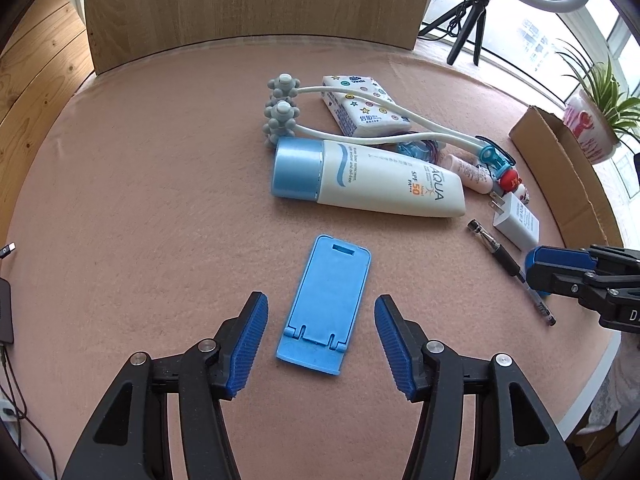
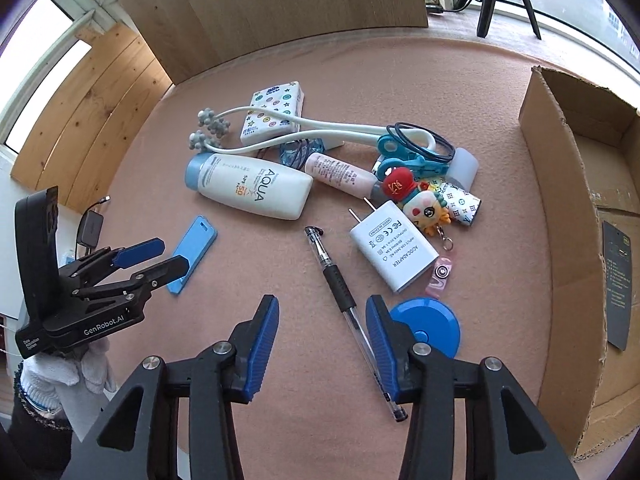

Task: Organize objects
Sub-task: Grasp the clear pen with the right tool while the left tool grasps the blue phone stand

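Note:
A blue phone stand (image 1: pixel 332 280) lies flat on the pink felt table, and my left gripper (image 1: pixel 321 298) hangs over it, open, one finger on each side, pads clear of it. From the right wrist view the same gripper (image 2: pixel 160 256) covers the stand's (image 2: pixel 194 240) lower end. A black-grip pen (image 2: pixel 338 280) runs between the fingers of my right gripper (image 2: pixel 322 300), close beside the right finger; that gripper stands open. A white charger (image 2: pixel 394 248) and a sunscreen tube (image 2: pixel 256 190) lie beyond.
An open cardboard box (image 2: pixel 560 200) stands at the right. A blue round tape measure (image 2: pixel 432 320) lies behind my right finger. A tissue pack (image 1: pixel 364 104), a knobbed massage roller (image 1: pixel 280 112), a pink tube and a doll keychain (image 2: pixel 424 204) cluster mid-table. A wooden board stands behind.

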A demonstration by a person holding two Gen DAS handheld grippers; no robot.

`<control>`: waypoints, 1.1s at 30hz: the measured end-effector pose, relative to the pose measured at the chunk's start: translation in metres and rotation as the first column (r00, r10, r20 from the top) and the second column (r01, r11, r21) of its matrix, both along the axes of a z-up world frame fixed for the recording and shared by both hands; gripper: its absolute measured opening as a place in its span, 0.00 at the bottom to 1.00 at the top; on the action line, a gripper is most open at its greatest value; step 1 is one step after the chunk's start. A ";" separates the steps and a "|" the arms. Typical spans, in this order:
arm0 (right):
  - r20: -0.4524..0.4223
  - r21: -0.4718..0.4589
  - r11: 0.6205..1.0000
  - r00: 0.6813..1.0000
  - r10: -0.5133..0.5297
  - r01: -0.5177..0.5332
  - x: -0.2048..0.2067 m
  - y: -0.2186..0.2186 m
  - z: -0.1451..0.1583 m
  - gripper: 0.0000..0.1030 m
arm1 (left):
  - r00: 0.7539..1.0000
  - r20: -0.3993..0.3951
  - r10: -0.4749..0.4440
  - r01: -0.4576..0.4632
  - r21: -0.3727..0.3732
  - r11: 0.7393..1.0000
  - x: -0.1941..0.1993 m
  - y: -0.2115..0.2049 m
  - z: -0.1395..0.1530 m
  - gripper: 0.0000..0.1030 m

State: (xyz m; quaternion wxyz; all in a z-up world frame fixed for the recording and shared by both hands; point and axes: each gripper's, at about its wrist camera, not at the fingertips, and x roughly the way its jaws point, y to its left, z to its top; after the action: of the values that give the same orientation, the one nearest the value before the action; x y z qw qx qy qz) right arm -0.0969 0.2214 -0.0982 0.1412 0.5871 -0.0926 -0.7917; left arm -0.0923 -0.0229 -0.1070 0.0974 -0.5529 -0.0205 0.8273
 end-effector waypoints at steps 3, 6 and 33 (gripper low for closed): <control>0.021 0.021 1.000 1.000 -0.004 0.003 -0.006 -0.004 -0.009 0.34 | 1.000 0.004 -0.009 0.009 -0.003 1.000 -0.002 0.001 -0.002 0.58; 0.039 0.022 1.000 0.999 -0.012 0.011 -0.008 -0.005 -0.016 0.31 | 1.000 0.009 -0.014 0.014 -0.004 1.000 -0.003 0.003 -0.005 0.58; 0.063 0.058 0.998 0.998 0.025 -0.028 0.020 -0.017 -0.019 0.26 | 0.998 0.046 -0.042 0.041 0.030 0.999 0.018 0.026 -0.004 0.53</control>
State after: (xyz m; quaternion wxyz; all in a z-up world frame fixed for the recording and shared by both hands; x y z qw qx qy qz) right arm -0.0770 0.2040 -0.1168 0.1314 0.6165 -0.0659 -0.7735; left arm -0.0740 0.0032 -0.1113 0.1223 -0.5708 -0.0234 0.8116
